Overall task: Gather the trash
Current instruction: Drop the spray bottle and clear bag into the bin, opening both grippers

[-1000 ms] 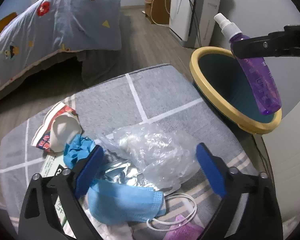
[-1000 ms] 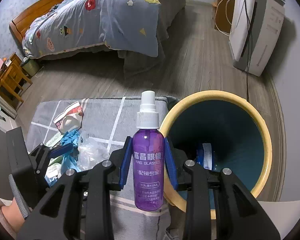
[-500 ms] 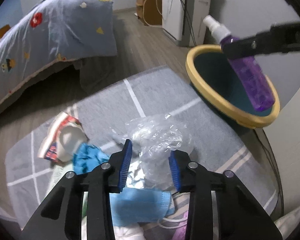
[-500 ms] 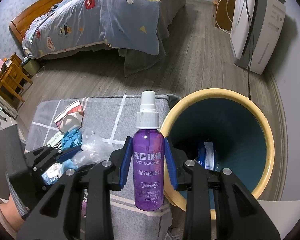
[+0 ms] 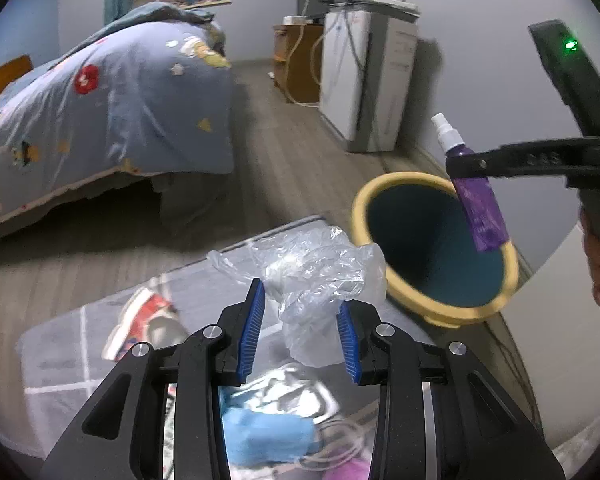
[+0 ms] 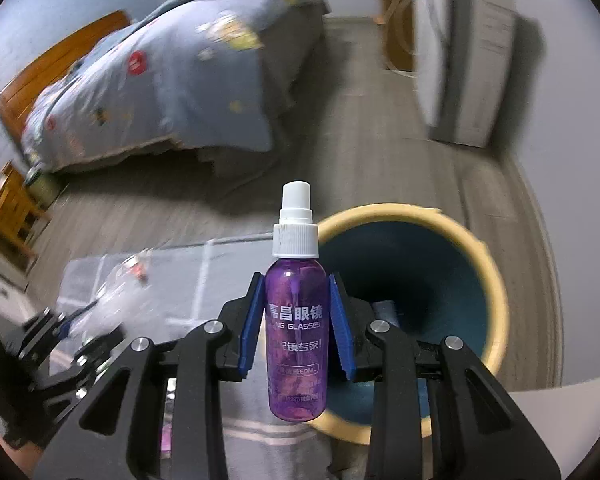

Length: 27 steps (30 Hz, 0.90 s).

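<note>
One crumpled clear plastic bag point(image 5: 316, 276) is clamped in the left tongs point(image 5: 300, 320), lifted above the grey rug point(image 5: 60, 356). One purple spray bottle point(image 6: 296, 320) is gripped upright by the right tongs point(image 6: 296, 320) beside the one yellow-rimmed bin point(image 6: 496, 280). One blue face mask point(image 5: 264, 436) is left on the rug.

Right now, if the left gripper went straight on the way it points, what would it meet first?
Probably the bin: the left gripper, shut on the plastic bag, points near its yellow rim. Depth is unclear, so it might pass left of it onto bare floor.
</note>
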### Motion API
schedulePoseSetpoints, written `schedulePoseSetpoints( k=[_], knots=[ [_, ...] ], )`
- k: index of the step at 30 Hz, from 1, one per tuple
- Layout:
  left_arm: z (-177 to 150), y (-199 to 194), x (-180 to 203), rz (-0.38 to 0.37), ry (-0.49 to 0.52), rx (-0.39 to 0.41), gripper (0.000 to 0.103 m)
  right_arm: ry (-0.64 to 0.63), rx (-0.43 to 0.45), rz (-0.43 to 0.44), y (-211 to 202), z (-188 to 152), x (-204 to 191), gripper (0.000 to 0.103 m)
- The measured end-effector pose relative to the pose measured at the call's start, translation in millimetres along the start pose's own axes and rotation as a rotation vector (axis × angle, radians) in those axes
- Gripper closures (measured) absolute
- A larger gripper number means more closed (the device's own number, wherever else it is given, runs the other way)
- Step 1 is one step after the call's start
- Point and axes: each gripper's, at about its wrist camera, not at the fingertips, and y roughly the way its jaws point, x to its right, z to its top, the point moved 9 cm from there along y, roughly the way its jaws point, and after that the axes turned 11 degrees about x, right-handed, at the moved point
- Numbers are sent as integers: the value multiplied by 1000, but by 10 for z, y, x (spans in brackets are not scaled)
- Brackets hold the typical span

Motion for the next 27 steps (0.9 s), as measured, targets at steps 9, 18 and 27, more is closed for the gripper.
schedulePoseSetpoints(
  k=[9, 18, 27],
  knots=[
    [38, 120, 642, -102, 82, -13, 66, 204, -21, -99, 112, -182, 827, 71],
    [179, 452, 1150, -164, 171, -30, 66, 286, -56, -121, 215, -384, 1119, 71],
    [278, 862, 1195, -128, 193, -60, 64, 268, -88, -120, 321, -464, 1088, 71]
  ],
)
